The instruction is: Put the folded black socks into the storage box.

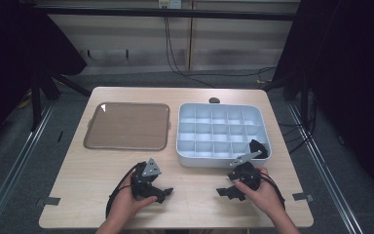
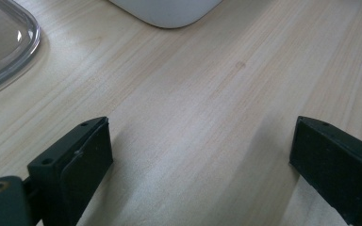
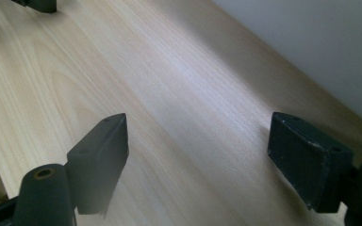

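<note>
Grippers (image 1: 151,187), seemingly empty, near organizer (image 1: 222,135)

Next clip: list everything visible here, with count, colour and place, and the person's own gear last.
Table: one, light wood, centre of the high view.
Tray: one, brownish with a clear rim, far left of the table.
Compartment box: one, pale grey-blue, gridded, far right of the table.
Small dark object: one, black, in the box's near right corner; kind unclear.
Dark round thing: one, at the table's far edge behind the box.
Left gripper: one, black, near left, jaws apart over bare wood.
Right gripper: one, black, near right beside the box, jaws apart.
</note>
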`<state>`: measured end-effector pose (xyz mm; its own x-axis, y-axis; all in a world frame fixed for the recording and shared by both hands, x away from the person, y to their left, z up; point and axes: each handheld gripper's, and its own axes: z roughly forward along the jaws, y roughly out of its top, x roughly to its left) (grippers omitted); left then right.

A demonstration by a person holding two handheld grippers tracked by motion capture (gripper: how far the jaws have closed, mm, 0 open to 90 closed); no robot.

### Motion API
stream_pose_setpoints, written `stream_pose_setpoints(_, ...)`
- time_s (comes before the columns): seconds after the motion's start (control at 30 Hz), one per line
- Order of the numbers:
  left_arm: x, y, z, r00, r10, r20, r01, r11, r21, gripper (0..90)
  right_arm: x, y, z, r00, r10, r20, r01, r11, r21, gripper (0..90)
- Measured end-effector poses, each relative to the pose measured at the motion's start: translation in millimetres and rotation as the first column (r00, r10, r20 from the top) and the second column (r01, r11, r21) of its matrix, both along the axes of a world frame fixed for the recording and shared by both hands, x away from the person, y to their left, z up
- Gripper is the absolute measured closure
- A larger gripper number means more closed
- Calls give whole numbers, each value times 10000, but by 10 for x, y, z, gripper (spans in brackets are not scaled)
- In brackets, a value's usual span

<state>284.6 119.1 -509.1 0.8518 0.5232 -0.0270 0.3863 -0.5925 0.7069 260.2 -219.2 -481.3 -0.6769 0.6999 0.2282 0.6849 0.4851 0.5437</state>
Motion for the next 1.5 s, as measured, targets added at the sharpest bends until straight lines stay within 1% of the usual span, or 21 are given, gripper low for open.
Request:
stream_pose_setpoints(0.27, -1, -1, 1, 10000, 18, 11, -19, 10000, 22, 58, -31, 7, -62, 9989, 54, 462, -43, 9997, -225, 209)
stream_pose_setpoints(0.43, 0, 0, 0, 10000, 0, 2, 0, 10000, 0, 58, -59, 3, -90, 9982, 32, 600, -20, 9998, -203, 202)
stream_pose_setpoints(0.5, 0, 0, 0, 10000, 6, 4, -6, 10000, -3, 58, -59, -5, -97, 9969, 149, 776, -129, 9996, -264, 200)
stream_pose_setpoints(0.57, -1, 0, 0, 10000, 7, 5, -7, 10000, -3, 58, -68, 2, -107, 9965, 125, 825, -109, 9998, -192, 187)
stream_pose_setpoints(0.6, -1, -1, 0, 10000, 9, 4, -9, 10000, -4, 58, -71, 3, -117, 9952, 189, 960, -172, 9997, -184, 180)
stream_pose_setpoints(0.67, -1, 0, 0, 10000, 11, 7, -11, 10000, 7, 58, -84, 12, -127, 9943, 158, 1050, -143, 9998, -155, 171)
stream_pose_setpoints(0.7, -1, -1, 1, 10000, 21, 17, -21, 10000, 27, 58, -87, 14, -136, 9927, 251, 1177, -235, 9996, -148, 167)
stream_pose_setpoints(0.77, -1, -1, 0, 10000, 23, 18, -24, 10000, 25, 58, -107, 20, -144, 9911, 255, 1309, -224, 9994, -251, 162)
stream_pose_setpoints(0.8, -1, 0, -1, 10000, 6, 8, -6, 10000, -1, 58, -119, 25, -155, 9903, 206, 1372, -185, 9997, -168, 159)
stream_pose_setpoints(0.83, -1, 1, 0, 10000, 10, 7, -10, 10000, 13, 58, -124, 22, -158, 9893, 259, 1439, -234, 9995, -192, 158)
stream_pose_setpoints(0.93, -5, 4, 2, 10000, 52, 13, -52, 10000, 18, 58, -139, 14, -187, 9839, 271, 1768, -265, 9996, -56, 158)
stream_pose_setpoints(0.97, -3, 8, 6, 9999, 66, 107, -67, 9999, 88, 58, -148, 12, -196, 9810, 269, 1922, -255, 9996, -94, 158)
stream_pose_setpoints(1.0, -5, 8, 6, 9999, 76, 90, -77, 9999, 91, 58, -157, 10, -210, 9776, 294, 2082, -288, 9996, -56, 158)
stream_pose_setpoints(1.1, -5, 9, 6, 9999, 86, 113, -87, 9999, 97, 58, -189, 25, -236, 9685, 403, 2456, -353, 9991, -247, 151)
stream_pose_setpoints(1.13, -6, 10, 6, 9999, 93, 114, -94, 9999, 99, 58, -197, 31, -235, 9677, 361, 2496, -280, 9990, -360, 147)
stream_pose_setpoints(1.17, -5, 8, 3, 10000, 31, 17, -31, 10000, 48, 58, -202, 35, -240, 9669, 299, 2532, -225, 9992, -321, 146)
stream_pose_setpoints(1.2, -6, 9, 2, 10000, 50, 10, -50, 10000, 24, 58, -201, 34, -246, 9650, 301, 2604, -234, 9993, -285, 145)
stream_pose_setpoints(1.27, -12, 7, -2, 9999, 129, 8, -129, 9999, -70, 58, -206, 25, -261, 9620, 264, 2719, -231, 9996, -153, 145)
stream_pose_setpoints(1.3, -7, 11, -2, 10000, 46, 46, -46, 10000, -37, 58, -210, 18, -273, 9600, 202, 2794, -201, 9998, -33, 145)
stream_pose_setpoints(1.37, -9, 12, -3, 10000, 42, 20, -42, 10000, -60, 58, -220, 8, -291, 9565, 102, 2916, -141, 9998, 112, 145)
stream_pose_setpoints(1.5, -9, 11, -3, 10000, 42, 21, -41, 10000, -60, 58, -224, 7, -291, 9560, 95, 2932, -133, 9999, 111, 145)
